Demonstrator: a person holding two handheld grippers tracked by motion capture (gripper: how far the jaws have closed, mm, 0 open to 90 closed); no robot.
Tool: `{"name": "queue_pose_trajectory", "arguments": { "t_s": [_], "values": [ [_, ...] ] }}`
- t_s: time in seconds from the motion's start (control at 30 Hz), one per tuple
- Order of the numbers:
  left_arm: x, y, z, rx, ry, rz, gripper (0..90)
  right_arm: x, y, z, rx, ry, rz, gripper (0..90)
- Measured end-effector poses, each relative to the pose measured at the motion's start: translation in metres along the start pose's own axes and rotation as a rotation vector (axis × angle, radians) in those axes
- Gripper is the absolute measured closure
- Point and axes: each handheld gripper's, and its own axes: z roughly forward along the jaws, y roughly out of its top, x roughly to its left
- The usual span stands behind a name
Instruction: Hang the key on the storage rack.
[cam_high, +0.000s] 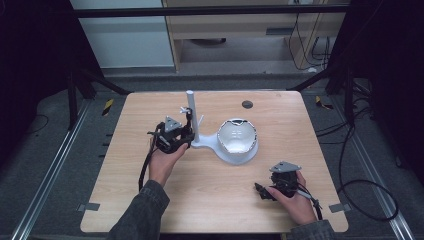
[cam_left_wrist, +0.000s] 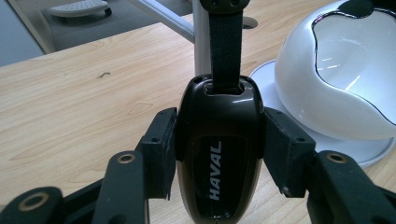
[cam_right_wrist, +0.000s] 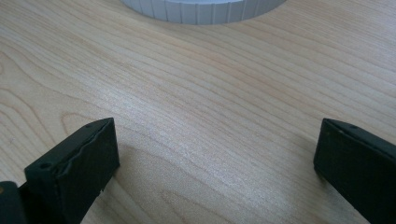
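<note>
My left claw (cam_high: 186, 134) sits at the left of the table (cam_high: 125, 200), just beside the white post (cam_high: 191, 112). In the left gripper view its two jaws press on either side of a dark key fob (cam_left_wrist: 218, 154) lettered HAVAL, so that claw is closed on the fob. A black strap (cam_left_wrist: 225, 42) runs up from the slot at the fob's top and is cut off by the upper edge; I cannot see what it hangs from. The fob's lower end is also cut off at the bottom of that view. From above, the fob is too small and dark to pick out from the claw around it, and my hand (cam_high: 162, 162) and sleeve (cam_high: 142, 215) cover the claw's back.

Behind the fob the post rises, and to its right stands the white bowl (cam_high: 236, 136) on the flat base (cam_high: 240, 156) that it shares with the post. In the left gripper view the bowl (cam_left_wrist: 336, 70) is cut off at the top and right.

Farther right, near the table's front edge and well apart from the base, my right claw (cam_high: 261, 191) lies low over the wood, pointing left. In the right gripper view its jaws stand wide apart with bare table (cam_right_wrist: 210, 116) between them, holding nothing. A ribbed white rim (cam_right_wrist: 205, 11) shows at the top of that view, mostly cut off.
</note>
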Motion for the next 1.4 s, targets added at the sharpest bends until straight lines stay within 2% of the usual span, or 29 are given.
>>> {"name": "queue_pose_trajectory", "arguments": {
  "t_s": [0.23,0.33,0.47,0.63,0.83,1.1,1.3,1.4],
  "values": [
    [0.001,0.000,0.000,-0.002,0.002,-0.005,48.5,0.000,0.000,0.000,0.000,0.002,0.001,0.4],
    [0.001,-0.001,0.000,-0.010,-0.010,-0.010,47.6,0.000,0.000,0.000,0.000,0.000,0.000,0.4],
    [0.001,-0.002,-0.002,-0.010,-0.010,-0.005,41.1,0.000,0.000,0.000,0.000,0.001,0.000,0.4],
    [0.002,-0.007,-0.008,0.002,-0.028,-0.004,28.1,0.000,0.000,0.000,0.000,0.002,0.000,0.4],
    [0.005,-0.012,-0.019,0.029,-0.070,0.011,15.8,0.000,0.000,0.000,0.000,0.001,0.000,0.5],
    [0.005,-0.014,-0.040,0.060,-0.080,0.032,9.4,0.000,0.000,0.000,0.000,0.001,0.001,0.4],
    [0.004,-0.017,-0.052,0.083,-0.073,0.051,8.3,0.001,0.000,0.000,0.000,0.000,0.001,0.4],
    [0.004,-0.021,-0.059,0.096,-0.067,0.076,7.3,0.001,0.000,0.000,0.000,0.000,0.004,0.4]
  ]
}}
